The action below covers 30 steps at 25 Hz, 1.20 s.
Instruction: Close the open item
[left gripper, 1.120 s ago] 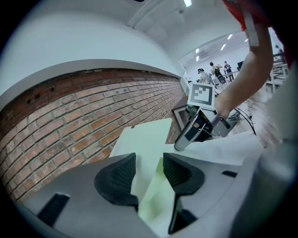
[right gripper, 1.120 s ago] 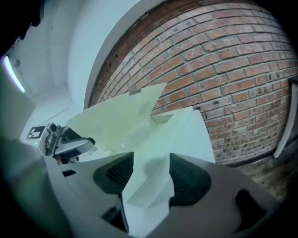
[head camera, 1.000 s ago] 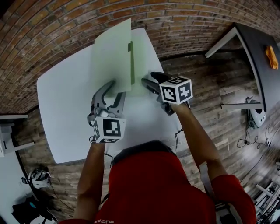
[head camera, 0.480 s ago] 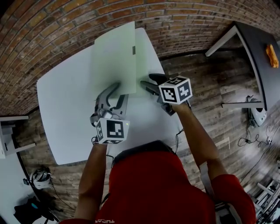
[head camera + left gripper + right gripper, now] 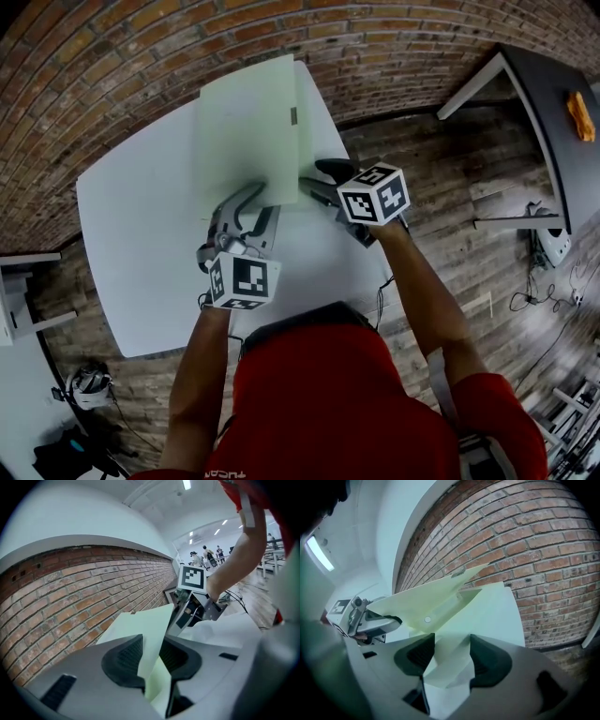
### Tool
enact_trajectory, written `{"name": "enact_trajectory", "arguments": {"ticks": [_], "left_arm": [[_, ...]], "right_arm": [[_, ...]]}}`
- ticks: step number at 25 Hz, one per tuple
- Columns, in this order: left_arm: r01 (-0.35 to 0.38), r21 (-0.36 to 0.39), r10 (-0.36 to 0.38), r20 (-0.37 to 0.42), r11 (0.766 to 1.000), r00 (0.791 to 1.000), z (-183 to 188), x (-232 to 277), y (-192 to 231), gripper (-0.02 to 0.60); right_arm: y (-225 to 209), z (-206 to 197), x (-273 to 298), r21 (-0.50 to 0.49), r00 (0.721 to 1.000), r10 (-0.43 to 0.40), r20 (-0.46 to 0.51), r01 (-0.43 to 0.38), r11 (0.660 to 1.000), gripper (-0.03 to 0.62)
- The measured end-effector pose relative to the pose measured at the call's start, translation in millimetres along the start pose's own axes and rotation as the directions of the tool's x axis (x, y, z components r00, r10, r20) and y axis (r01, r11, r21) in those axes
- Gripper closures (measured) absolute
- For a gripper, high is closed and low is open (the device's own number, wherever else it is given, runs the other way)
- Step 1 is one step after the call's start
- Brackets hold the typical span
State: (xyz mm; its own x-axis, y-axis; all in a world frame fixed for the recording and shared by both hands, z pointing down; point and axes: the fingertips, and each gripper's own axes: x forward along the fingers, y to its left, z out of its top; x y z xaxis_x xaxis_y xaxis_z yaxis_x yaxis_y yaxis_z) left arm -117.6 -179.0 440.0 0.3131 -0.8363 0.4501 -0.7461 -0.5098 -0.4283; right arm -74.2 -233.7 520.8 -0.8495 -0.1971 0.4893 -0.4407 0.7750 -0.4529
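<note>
Folder (image 5: 246, 131), pale green, is seen lying on the white table (image 5: 131, 234) close to the brick wall, with its long axis running away from the person. Its cover (image 5: 239, 141) is held raised at a slant above the back leaf (image 5: 309, 112), of which only a narrow strip at the right is left uncovered.

The near edge of the cover is taken between the jaws of the left gripper (image 5: 258, 199). These jaws have just been closing, yet in the left gripper view a gap is still seen between the pads, with the sheet passing edge-on through it; a firm pinch is not shown. The jaws of the right gripper (image 5: 309, 180) are set well apart, with the near right corner of the back leaf between them and unpressed.

The fold is judged to lie along the left side, so the free edge hangs to the right of the left gripper, toward the right one. The closing is therefore judged to call for the cover to be carried down and rightward by the left gripper, which is the nearer, while the corner is steadied by the right.
</note>
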Motion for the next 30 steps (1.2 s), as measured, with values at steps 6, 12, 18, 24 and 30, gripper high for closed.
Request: {"name": "enact_trajectory", "arguments": {"ticks": [6, 12, 18, 24, 30], "left_arm": [[0.048, 0.023, -0.048, -0.011, 0.999, 0.999, -2, 6, -9, 0.472], [0.093, 0.048, -0.092, -0.033, 0.994, 0.995, -5, 12, -17, 0.472], [0.122, 0.061, -0.119, -0.051, 0.991, 0.992, -7, 19, -22, 0.472], [0.139, 0.062, -0.136, -0.058, 0.988, 0.989, -9, 23, -26, 0.472], [0.163, 0.059, -0.159, -0.069, 0.985, 0.985, -10, 26, -30, 0.472]], "right_arm": [[-1, 1, -1, -0.011, 1.0, 0.017, -0.002, -0.017, 1.0, 0.373], [-1, 1, 0, -0.017, 1.0, 0.028, -0.002, -0.028, 0.999, 0.373], [-3, 2, 0, -0.023, 0.999, 0.041, -0.006, -0.042, 0.999, 0.373], [-4, 2, 0, -0.02, 0.997, 0.078, 0.005, -0.078, 0.997, 0.373], [-5, 4, -4, 0.074, 0.989, 0.142, 0.038, -0.145, 0.987, 0.373]]}}
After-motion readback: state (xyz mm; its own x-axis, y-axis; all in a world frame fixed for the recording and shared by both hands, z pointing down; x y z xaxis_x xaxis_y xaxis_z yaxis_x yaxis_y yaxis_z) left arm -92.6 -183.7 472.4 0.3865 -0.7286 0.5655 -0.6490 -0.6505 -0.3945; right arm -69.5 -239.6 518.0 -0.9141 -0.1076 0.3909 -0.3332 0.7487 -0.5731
